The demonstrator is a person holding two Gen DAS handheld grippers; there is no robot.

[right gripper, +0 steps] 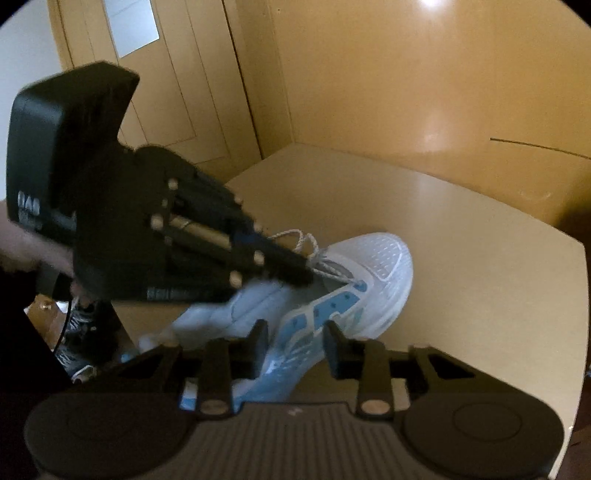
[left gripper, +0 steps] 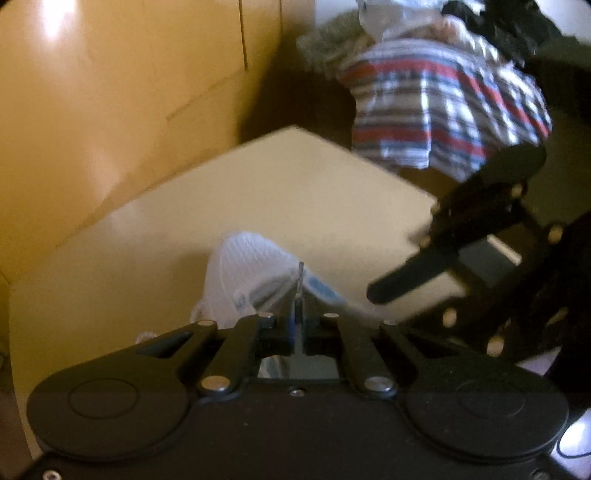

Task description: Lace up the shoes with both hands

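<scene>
A white mesh shoe [right gripper: 373, 280] with light-blue side panels lies on the beige table [right gripper: 480, 258], toe pointing away. My left gripper [right gripper: 308, 273] comes in from the left, shut on the grey-white lace [right gripper: 295, 236] above the eyelets near the tongue. In the left wrist view its fingers [left gripper: 300, 295] are pressed together in front of the shoe's white toe [left gripper: 240, 269]. My right gripper [right gripper: 295, 343] stands open just above the shoe's blue side, with nothing pinched between its fingers. One finger of the right gripper [left gripper: 406, 275] shows at the right of the left wrist view.
Yellow-wood walls [right gripper: 406, 92] close the table's far corner, and a door with a pane [right gripper: 133, 29] is at the left. A striped cloth bundle [left gripper: 443, 110] sits beyond the table edge. Dark shoes [right gripper: 77, 354] lie on the floor at the lower left. A hand [right gripper: 29, 247] holds the left gripper.
</scene>
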